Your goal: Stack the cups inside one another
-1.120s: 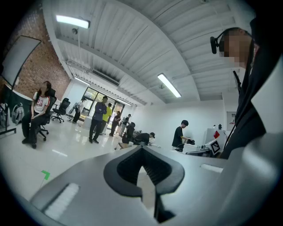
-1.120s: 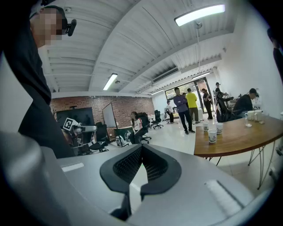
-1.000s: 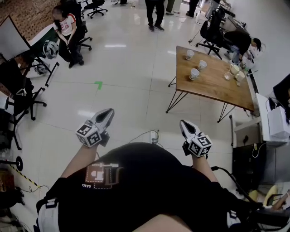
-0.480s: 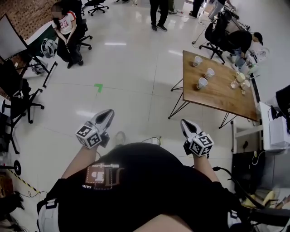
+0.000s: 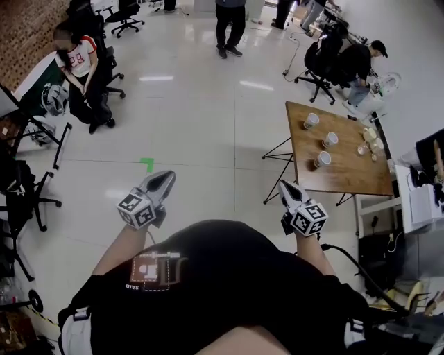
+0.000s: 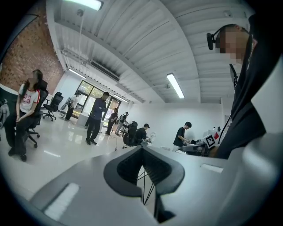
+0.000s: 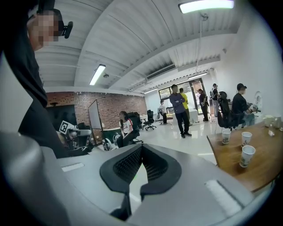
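Three white paper cups [image 5: 311, 120] [image 5: 330, 139] [image 5: 321, 159] stand apart in a row on a wooden table [image 5: 343, 177] ahead and to the right. The right gripper view also shows these cups [image 7: 226, 136] [image 7: 246, 138] [image 7: 246, 155] on the table [image 7: 261, 167] at the right edge. My left gripper [image 5: 164, 180] and right gripper [image 5: 285, 188] are held in front of the body, over the floor and well short of the table. Both are shut with nothing between the jaws; the same shows for the left gripper [image 6: 142, 148] and the right gripper [image 7: 141, 146] in their own views.
Small glass and pale items [image 5: 368, 142] sit at the table's far side. A white cabinet [image 5: 378, 211] stands just right of the table. Office chairs [image 5: 28, 187] line the left; a seated person [image 5: 78, 66], a standing person [image 5: 227, 21] and another at a desk [image 5: 357, 61] are farther off. A green mark [image 5: 147, 163] is on the floor.
The whole view has shifted: the table and cups have slid right and down in the head view, nearer to me. Both grippers keep the same shut pose before the body.
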A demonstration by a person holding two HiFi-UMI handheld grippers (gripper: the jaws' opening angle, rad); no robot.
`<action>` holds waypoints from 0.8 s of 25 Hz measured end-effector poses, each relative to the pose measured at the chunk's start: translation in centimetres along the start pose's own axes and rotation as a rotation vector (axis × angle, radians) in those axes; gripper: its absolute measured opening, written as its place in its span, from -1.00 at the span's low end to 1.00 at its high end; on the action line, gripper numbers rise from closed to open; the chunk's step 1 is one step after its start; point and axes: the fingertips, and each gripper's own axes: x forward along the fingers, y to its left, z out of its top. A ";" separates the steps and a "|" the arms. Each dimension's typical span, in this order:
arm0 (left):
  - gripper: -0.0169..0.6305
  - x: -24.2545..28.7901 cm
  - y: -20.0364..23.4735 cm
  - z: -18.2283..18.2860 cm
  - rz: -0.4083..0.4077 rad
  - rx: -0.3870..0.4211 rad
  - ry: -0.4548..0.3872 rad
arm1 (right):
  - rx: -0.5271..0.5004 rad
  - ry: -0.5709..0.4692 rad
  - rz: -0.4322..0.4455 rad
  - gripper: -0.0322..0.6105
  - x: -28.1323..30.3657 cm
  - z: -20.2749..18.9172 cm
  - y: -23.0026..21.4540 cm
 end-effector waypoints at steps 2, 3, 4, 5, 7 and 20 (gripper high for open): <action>-0.96 0.9 2.3 0.6 0.001 -0.013 -0.006 | -0.007 0.011 0.009 -0.86 2.3 0.5 0.4; -0.96 1.5 3.0 0.8 0.000 -0.020 -0.008 | -0.007 0.018 0.013 -0.86 3.2 0.7 0.2; -0.96 2.3 3.5 0.9 0.000 -0.028 -0.009 | -0.003 0.024 0.015 -0.86 4.0 0.9 -0.4; -0.96 3.1 4.0 0.9 0.002 -0.034 -0.008 | 0.003 0.030 0.016 -0.86 4.8 1.0 -1.1; -0.96 4.8 4.9 1.0 0.012 -0.046 -0.005 | 0.014 0.041 0.022 -0.86 6.7 1.3 -2.9; -0.96 22.5 13.3 6.8 0.232 -0.025 -0.081 | -0.045 0.054 0.265 -0.86 25.0 10.1 -20.1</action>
